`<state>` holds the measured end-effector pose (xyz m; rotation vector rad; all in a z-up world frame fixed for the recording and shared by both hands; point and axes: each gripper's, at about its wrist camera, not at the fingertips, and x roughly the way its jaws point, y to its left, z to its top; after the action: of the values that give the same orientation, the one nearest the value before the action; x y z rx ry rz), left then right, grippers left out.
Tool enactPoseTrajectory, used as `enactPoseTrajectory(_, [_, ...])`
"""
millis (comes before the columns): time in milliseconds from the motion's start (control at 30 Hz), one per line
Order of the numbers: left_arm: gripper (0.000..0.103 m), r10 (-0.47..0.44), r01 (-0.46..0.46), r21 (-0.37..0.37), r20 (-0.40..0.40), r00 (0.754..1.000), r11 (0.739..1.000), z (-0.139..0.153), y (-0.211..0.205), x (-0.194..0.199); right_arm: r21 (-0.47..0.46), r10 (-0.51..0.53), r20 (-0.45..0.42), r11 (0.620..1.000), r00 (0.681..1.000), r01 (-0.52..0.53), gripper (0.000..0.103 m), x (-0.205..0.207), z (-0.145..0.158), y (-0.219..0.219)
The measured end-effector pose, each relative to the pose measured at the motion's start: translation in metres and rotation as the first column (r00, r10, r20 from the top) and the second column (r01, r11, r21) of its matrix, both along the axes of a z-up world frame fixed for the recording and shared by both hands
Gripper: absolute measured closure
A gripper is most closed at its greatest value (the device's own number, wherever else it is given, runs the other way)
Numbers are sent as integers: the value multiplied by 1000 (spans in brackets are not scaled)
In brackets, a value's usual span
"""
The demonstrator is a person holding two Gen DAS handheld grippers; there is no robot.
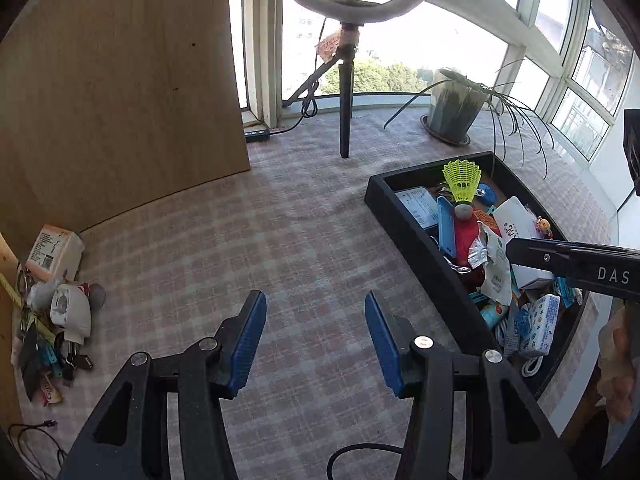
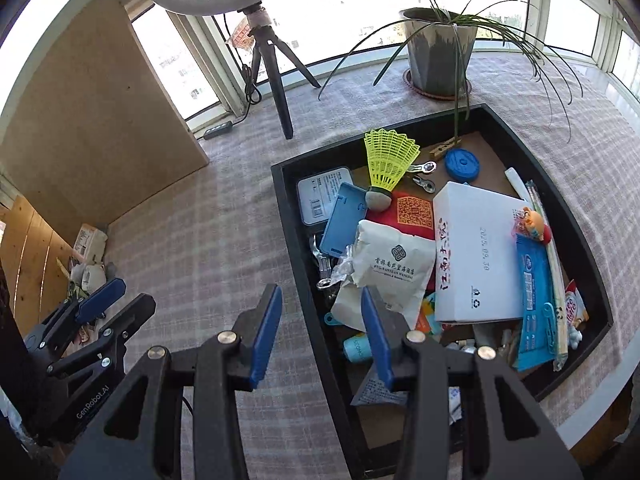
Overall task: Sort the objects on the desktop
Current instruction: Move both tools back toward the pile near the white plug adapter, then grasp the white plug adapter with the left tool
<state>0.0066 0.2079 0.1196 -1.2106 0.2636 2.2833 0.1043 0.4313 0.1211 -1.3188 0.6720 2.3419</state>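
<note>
My right claw (image 2: 320,332) is spread and empty, straddling the black tray's (image 2: 316,320) near wall, white sachet (image 2: 392,268) just ahead at 1 o'clock; my left claw (image 1: 316,336), also spread, is farther off over bare surface.

A table under a pink checked cloth (image 2: 224,240) carried a black tray (image 2: 304,248). Behind the tray stood a potted plant (image 2: 440,56) and a ring-light tripod (image 2: 280,92); far to its left lay a small heap of clutter (image 1: 60,300).
</note>
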Motion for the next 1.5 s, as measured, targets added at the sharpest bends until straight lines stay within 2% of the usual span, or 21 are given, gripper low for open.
enactPoseTrajectory(100, [56,102,-102,-16,16,995,995,-12,-43,-18,-5,85,4,996,996,-85,62,-30,-3,-27])
enactPoseTrajectory(200, [56,199,-199,-7,44,979,980,-21,-85,-36,-11,178,3,984,984,-178,62,-61,-6,-56])
enactPoseTrajectory(367, [56,334,-334,-10,64,941,943,-33,-151,-62,-28,343,7,939,939,-343,62,-117,-11,-111])
enactPoseTrajectory(500, [56,436,-438,3,76,897,899,-39,-202,-86,-69,412,-7,909,911,-411,62,-154,-17,-146])
enactPoseTrajectory(567, [56,456,-459,15,88,885,888,-42,-224,-97,-97,436,-15,895,900,-435,62,-169,-21,-162])
enactPoseTrajectory(700, [56,451,-454,20,95,888,891,-46,-248,-116,-130,473,-25,872,881,-472,62,-199,-26,-193])
enactPoseTrajectory(767, [56,425,-430,31,103,899,902,-48,-251,-123,-147,491,-22,860,871,-488,62,-214,-30,-208])
enactPoseTrajectory(967, [53,336,-338,11,80,938,941,-56,-236,-127,-237,536,-10,819,844,-522,62,-256,-45,-243])
enactPoseTrajectory(1100, [47,288,-288,-18,69,955,958,-63,-226,-129,-250,563,11,802,826,-543,62,-281,-52,-269])
enactPoseTrajectory(1300, [43,254,-253,-23,69,965,967,-75,-223,-134,-279,606,49,771,794,-572,62,-311,-68,-298])
enactPoseTrajectory(1400, [43,259,-257,-25,81,963,966,-82,-223,-140,-280,612,81,772,787,-571,62,-319,-80,-306])
enactPoseTrajectory(1500, [43,269,-270,0,101,958,963,-88,-224,-146,-319,612,90,765,786,-559,62,-325,-94,-311])
